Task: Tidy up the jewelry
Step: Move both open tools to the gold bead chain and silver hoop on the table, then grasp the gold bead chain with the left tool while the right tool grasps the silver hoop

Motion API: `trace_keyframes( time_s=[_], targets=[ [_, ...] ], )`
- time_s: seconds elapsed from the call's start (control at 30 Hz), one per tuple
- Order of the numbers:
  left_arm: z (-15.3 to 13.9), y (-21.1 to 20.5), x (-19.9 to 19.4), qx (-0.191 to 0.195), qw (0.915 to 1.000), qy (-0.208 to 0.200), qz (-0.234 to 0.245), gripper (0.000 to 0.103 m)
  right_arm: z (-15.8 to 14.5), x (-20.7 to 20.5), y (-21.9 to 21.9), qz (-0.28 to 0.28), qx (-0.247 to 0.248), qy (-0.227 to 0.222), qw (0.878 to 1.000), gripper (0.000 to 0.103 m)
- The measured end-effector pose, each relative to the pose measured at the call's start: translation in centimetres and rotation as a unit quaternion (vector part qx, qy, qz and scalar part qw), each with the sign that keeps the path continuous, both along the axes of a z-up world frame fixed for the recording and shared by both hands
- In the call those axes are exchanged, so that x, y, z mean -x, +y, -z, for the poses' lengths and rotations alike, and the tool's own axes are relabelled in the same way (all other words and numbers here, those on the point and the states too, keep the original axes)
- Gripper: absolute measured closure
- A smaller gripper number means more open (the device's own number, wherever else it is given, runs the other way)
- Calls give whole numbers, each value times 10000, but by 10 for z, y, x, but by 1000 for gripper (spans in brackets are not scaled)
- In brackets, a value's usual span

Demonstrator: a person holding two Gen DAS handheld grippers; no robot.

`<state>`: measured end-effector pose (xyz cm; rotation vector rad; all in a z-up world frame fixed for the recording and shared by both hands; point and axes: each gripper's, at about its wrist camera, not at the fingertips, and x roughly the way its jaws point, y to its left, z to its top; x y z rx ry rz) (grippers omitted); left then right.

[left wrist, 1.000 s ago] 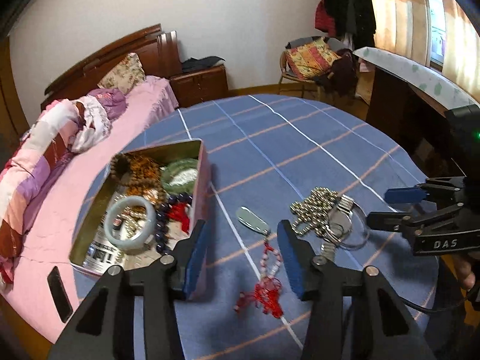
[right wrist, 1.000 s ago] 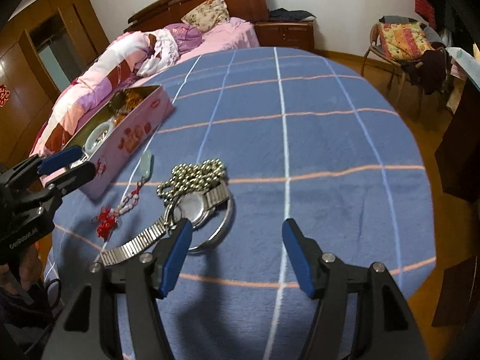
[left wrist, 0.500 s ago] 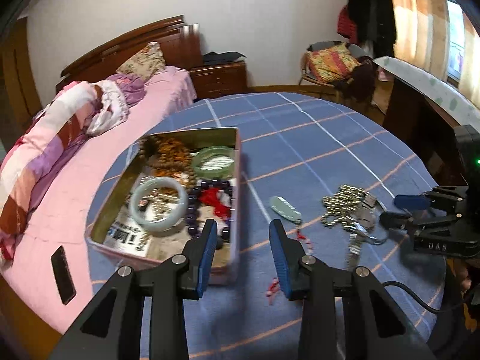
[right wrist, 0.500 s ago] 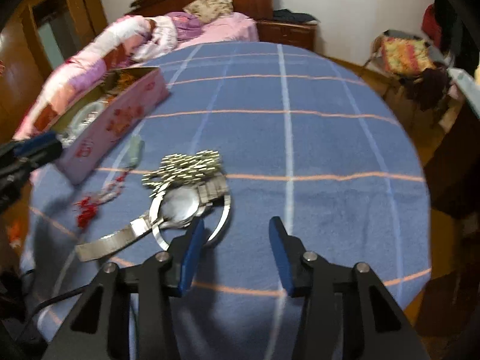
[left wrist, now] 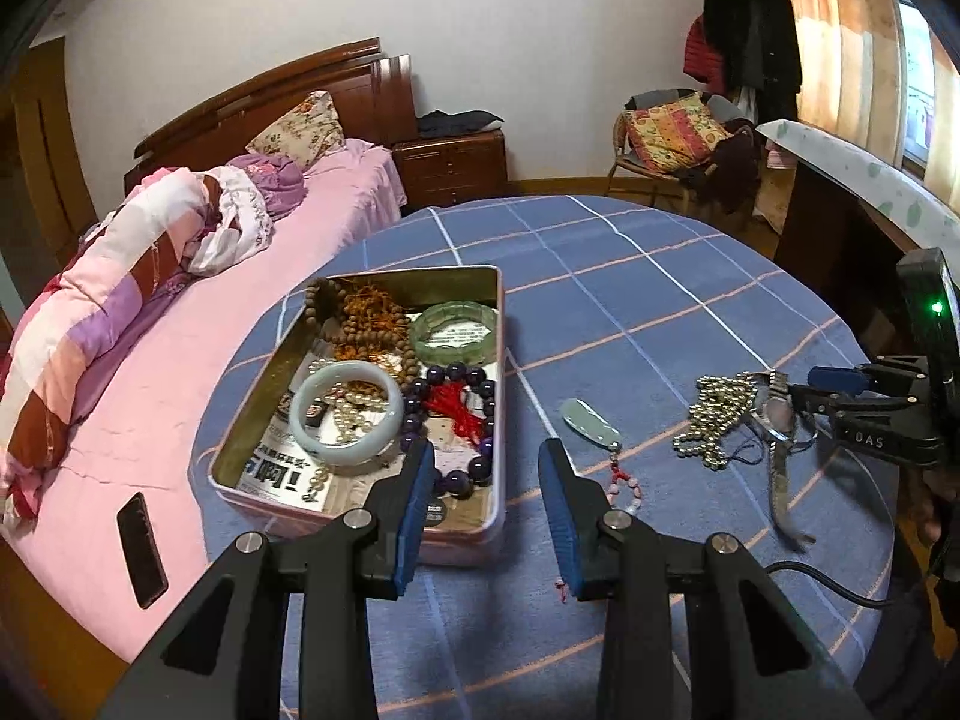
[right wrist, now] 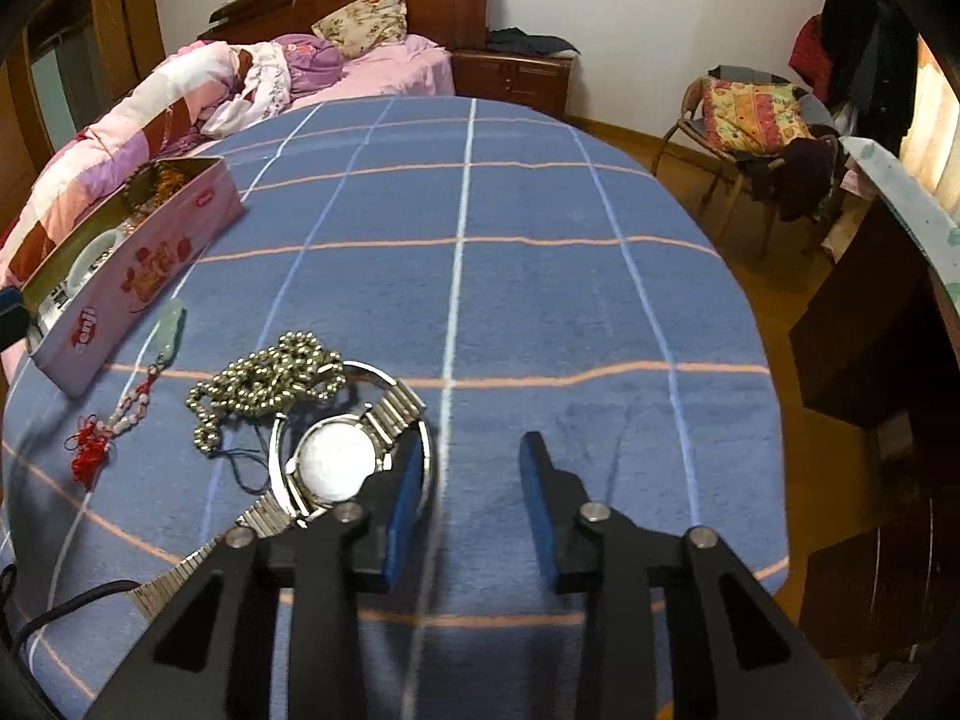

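Your left hand-held gripper (left wrist: 486,492): jaws part-open, holding nothing, at the tin's (left wrist: 360,525) near corner | your right hand-held gripper (right wrist: 468,486): jaws closing, nothing between them, beside the watch (right wrist: 336,462) | watch, bead chain (right wrist: 264,378), pendant (left wrist: 591,423): right of tin on the counter (right wrist: 540,300)

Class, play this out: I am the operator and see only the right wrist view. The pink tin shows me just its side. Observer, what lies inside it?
Observer: In the tin, a pale bangle lies on printed paper.
Operator: Anything else?
Observer: A green bracelet sits at the far end, by brown beads.
Operator: Where is the left gripper?
Observer: The left gripper hangs above the tin's near corner, nothing between its fingers.
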<state>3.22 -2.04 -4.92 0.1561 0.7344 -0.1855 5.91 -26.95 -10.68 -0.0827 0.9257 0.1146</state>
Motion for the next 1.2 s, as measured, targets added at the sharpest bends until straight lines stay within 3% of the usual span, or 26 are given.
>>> trace_keyframes(
  time_s=[0.3, 0.43, 0.57, 0.67, 0.8, 0.87, 0.97, 1.2],
  targets=[
    [-3, 1, 0, 14, 10000, -20, -63, 66, -3, 2, -6, -80, -252, -44, 9996, 95],
    [-2, -11, -1, -34, 10000, 25, 85, 66, -12, 7, -14, -103, -685, -206, 9974, 98],
    [-2, -32, -5, -131, 9993, 8, 357, 66, -22, 7, -15, -66, -744, -352, 9966, 98],
    [0, -49, -8, -129, 9982, 37, 582, 66, -22, 4, -20, 32, -843, -329, 9959, 95],
    [5, -66, -16, -190, 9974, 103, 689, 66, -17, 2, -22, 80, -745, -235, 9969, 78],
    [9, -71, -23, -151, 9970, 239, 723, 66, -14, 3, -22, 63, -733, -183, 9971, 78],
    [14, -83, -31, -75, 9952, 419, 885, 57, -12, 4, -21, 15, -776, -131, 9969, 68],
    [28, -120, -37, -119, 9900, 541, 1297, 54, -7, 6, -10, -179, -548, 1, 9983, 67]
  ],
)
